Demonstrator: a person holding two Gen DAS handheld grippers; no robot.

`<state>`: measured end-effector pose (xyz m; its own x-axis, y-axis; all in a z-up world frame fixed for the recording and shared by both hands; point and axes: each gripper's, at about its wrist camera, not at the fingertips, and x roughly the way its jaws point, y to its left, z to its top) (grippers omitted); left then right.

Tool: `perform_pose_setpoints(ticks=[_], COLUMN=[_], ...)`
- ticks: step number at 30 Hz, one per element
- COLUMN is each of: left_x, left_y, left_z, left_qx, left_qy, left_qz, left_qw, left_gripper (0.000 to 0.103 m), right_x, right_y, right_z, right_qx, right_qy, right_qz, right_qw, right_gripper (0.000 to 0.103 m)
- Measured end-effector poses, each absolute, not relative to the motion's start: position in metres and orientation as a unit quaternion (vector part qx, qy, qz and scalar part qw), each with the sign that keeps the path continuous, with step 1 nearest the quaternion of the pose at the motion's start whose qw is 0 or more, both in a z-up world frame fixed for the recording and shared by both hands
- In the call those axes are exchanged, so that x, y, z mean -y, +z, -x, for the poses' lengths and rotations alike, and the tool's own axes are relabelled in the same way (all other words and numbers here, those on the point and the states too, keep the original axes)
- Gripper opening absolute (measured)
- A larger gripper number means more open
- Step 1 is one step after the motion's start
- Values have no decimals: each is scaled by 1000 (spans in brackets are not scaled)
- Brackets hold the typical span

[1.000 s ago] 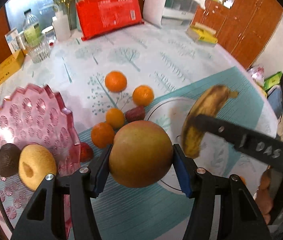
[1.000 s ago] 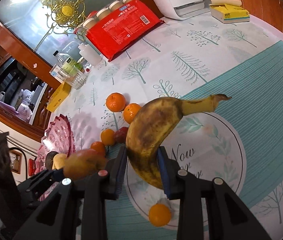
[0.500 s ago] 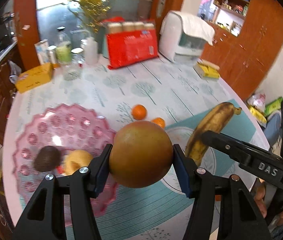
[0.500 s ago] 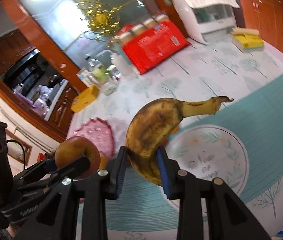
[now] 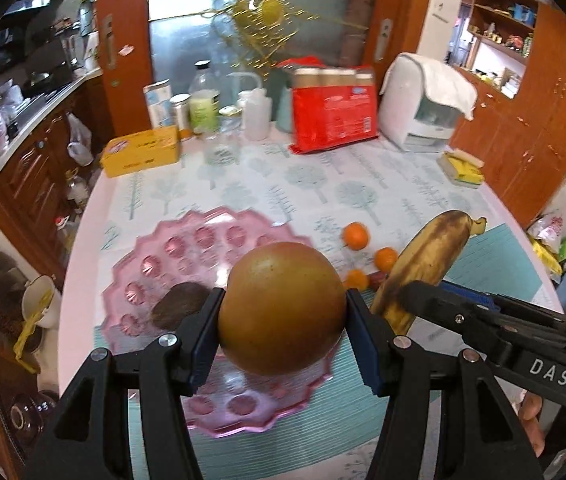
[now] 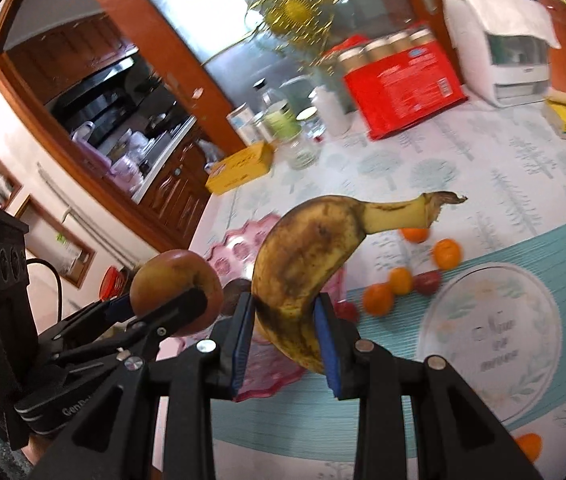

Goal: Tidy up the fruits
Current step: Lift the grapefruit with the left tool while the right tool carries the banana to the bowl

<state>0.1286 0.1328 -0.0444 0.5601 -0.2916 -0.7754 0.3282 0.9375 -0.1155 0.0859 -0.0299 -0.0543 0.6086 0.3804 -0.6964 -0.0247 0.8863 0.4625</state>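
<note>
I had both fruits off the desk (image 5: 243,184). My left hand-held gripper (image 5: 283,322) was clamped on the apple (image 5: 281,308), pads on its left and right flanks, holding it over the near right part of the pink dish (image 5: 187,240). My right hand-held gripper (image 6: 283,334) was gripping the banana (image 6: 307,264) low on its lower half, stem end up and pointing right, over the dish's near right edge.

The apple looked firm, smooth and round, so I judged it could slip unless squeezed across its widest part, as it was. The banana was heavily browned, probably soft and easy to bruise or split; I'd take it mid-body with a light squeeze, never by the stem.

In the dish sat a dark round fruit (image 5: 179,306), maybe an avocado. Small oranges (image 6: 447,254) and a red fruit (image 6: 427,282) lay loose on the desk to the right of the dish, near the round printed mat (image 6: 495,328). One more orange (image 6: 529,446) sat at the near right edge.

Both held fruits seemed ready to go down into the dish; I'd lower them gently so the banana didn't land under the apple.
</note>
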Motion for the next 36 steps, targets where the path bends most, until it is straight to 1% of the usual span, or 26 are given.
perform_pose_setpoints(ticks=[9, 13, 15, 16, 17, 20, 21, 27, 36], left_x=[-185, -201, -204, -205, -206, -205, -206, -205, -194], left_y=[-75, -84, -86, -88, -92, -105, -111, -131, -135], left_z=[-145, -154, -157, -159, -161, -168, -170, -177, -179], left_qx=[-460, -465, -467, -469, -472, -487, -493, -514, -518], left_qy=[-132, -122, -120, -120, -120, -120, -118, -121, -142], left_qz=[-2, 7, 9, 8, 6, 0, 1, 11, 10], left_qw=[878, 877, 876, 875, 873, 865, 862, 849, 844], left_gripper=[57, 57, 57, 57, 57, 57, 57, 57, 57], right_x=[-3, -16, -23, -26, -31, -46, -50, -57, -44], right_y=[-92, -96, -98, -100, -102, -108, -111, -122, -129], right_z=[-112, -120, -124, -125, -127, -134, -137, -145, -153], right_qx=[-472, -472, -475, -478, -480, -488, -490, -509, -514], right_qy=[131, 138, 143, 148, 162, 179, 180, 181, 163], right_qz=[-213, -203, -195, -193, -194, -176, -170, -168, -181], right_qw=[846, 847, 846, 844, 840, 836, 836, 825, 822], right_gripper=[31, 29, 25, 16, 10, 10, 8, 8, 8])
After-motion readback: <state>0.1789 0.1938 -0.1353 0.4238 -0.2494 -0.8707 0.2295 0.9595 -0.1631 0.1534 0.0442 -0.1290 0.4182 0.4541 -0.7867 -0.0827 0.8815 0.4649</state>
